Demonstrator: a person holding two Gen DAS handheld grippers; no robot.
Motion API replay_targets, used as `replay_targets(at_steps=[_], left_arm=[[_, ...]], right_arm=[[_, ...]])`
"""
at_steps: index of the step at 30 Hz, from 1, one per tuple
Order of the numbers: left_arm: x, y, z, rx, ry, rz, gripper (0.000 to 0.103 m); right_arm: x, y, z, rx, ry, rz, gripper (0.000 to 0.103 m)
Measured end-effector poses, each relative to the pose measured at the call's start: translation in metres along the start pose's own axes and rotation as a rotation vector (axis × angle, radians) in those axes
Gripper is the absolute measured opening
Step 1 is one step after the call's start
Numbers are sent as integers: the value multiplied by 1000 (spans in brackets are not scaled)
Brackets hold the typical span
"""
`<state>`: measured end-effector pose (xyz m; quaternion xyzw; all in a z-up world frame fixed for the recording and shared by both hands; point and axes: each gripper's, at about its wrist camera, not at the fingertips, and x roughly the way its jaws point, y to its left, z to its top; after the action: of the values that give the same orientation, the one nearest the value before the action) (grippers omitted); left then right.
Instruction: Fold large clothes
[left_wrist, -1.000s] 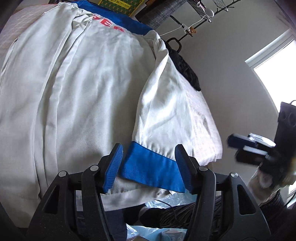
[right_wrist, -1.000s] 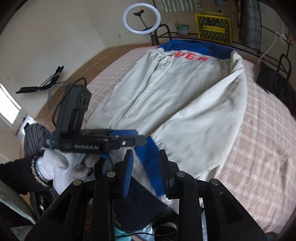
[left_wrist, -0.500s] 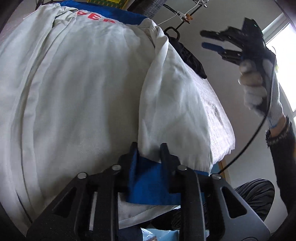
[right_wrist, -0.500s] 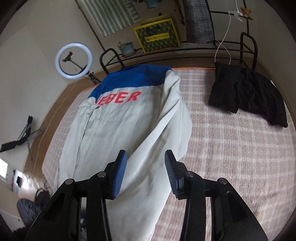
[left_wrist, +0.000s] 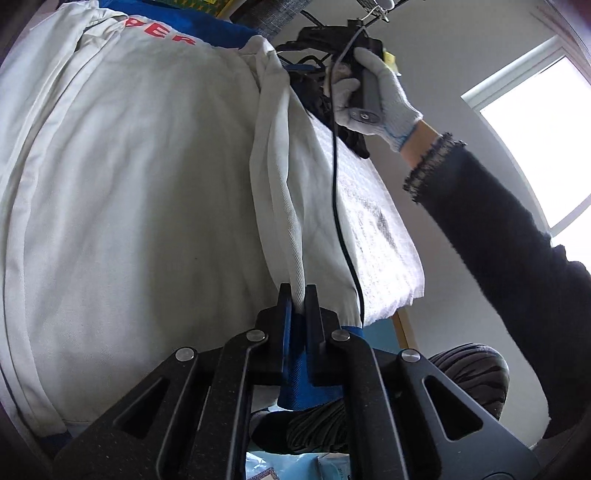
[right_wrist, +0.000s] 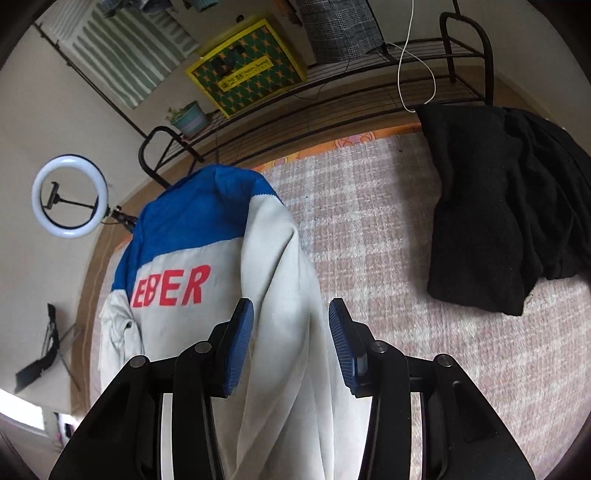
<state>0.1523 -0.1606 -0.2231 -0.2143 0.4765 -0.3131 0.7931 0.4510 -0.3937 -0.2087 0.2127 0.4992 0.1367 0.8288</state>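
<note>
A large white jacket (left_wrist: 129, 177) with a blue yoke and red letters lies spread on the bed. My left gripper (left_wrist: 298, 295) is shut on the blue cuff (left_wrist: 306, 380) of its right sleeve, at the near edge. My right gripper (right_wrist: 291, 325) is open, its jaws either side of the upper sleeve (right_wrist: 280, 280) near the shoulder, just above the cloth. The jacket (right_wrist: 177, 258) fills the left of the right wrist view. The right gripper also shows in the left wrist view (left_wrist: 321, 48), held by a gloved hand at the far shoulder.
A black garment (right_wrist: 498, 214) lies on the pink checked bedspread (right_wrist: 369, 229) to the right of the jacket. A black metal rack (right_wrist: 332, 92) with a yellow box and a plant pot stands behind the bed. A ring light (right_wrist: 70, 201) stands at the left.
My left gripper has closed tight on the blue cuff. My right gripper has moved from the cuff up along the sleeve to the shoulder and has opened wider.
</note>
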Motion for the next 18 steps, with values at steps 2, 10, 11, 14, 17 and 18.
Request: replay_targets(at_steps=[2,10,11,14,17,18], left_arm=[[4,-10,-4,19,8,-14,3],[13,-28,-20,20,14,-41,3],[13,-28,-21,13,13,-46,3],[11,-25,-24,-4,16,-68,3],[10,-21,-25,-17,16,-78,3],[9,-20,-26,-22,18,-79,3]], right_arm=[[10,-1,5,27,16,55,35],[16,20,9,-29,2,5,2],[11,23,10,-30,-12,7,2],[-4,39,15,-80,-72,-23,1],[-12,62,20,-124,-109,-32,1],[-10,70,21,-144,-113,-26,1]])
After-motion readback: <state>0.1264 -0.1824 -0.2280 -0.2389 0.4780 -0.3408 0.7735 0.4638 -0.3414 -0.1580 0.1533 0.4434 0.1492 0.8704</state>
